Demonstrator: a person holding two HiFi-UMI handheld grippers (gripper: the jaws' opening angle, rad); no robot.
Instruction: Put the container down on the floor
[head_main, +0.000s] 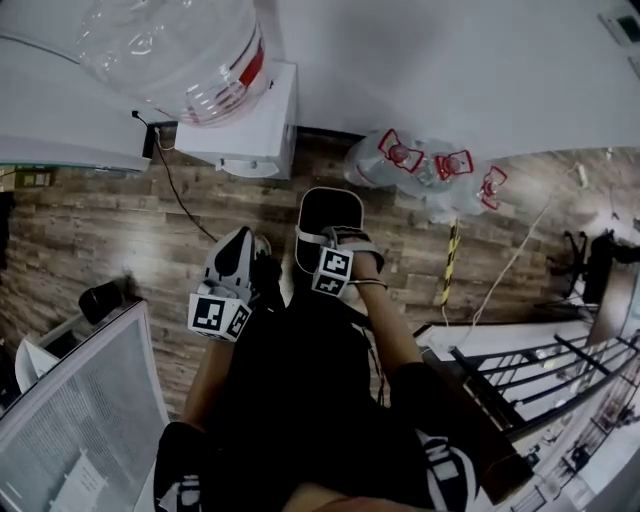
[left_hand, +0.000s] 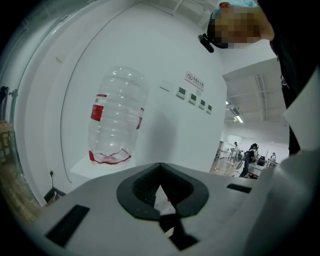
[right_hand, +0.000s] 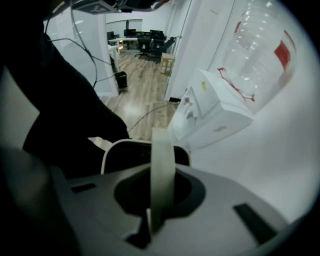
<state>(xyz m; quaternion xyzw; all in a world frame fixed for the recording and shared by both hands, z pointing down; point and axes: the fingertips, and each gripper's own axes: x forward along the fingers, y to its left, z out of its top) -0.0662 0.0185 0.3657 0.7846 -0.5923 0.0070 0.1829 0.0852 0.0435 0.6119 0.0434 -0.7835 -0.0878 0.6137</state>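
Note:
The container (head_main: 330, 208) is a black bin with a pale rim, seen from above the wooden floor (head_main: 90, 250) near the middle of the head view. Its pale strap handle (right_hand: 162, 165) runs up between the jaws of my right gripper (head_main: 338, 245), which points steeply down and is shut on it. In the right gripper view the bin's rim (right_hand: 112, 150) shows just below the right gripper (right_hand: 161, 192). My left gripper (head_main: 243, 248) is beside the bin on its left, apart from it. Its jaws (left_hand: 160, 172) meet with nothing held, facing a white wall.
A white water dispenser (head_main: 250, 130) carrying a clear bottle (head_main: 180, 50) stands against the wall ahead, a cable (head_main: 185, 195) trailing from it. Several clear bottles (head_main: 420, 170) lie on the floor to the right. A pale desk (head_main: 80, 400) is at lower left, black railings (head_main: 540, 380) at lower right.

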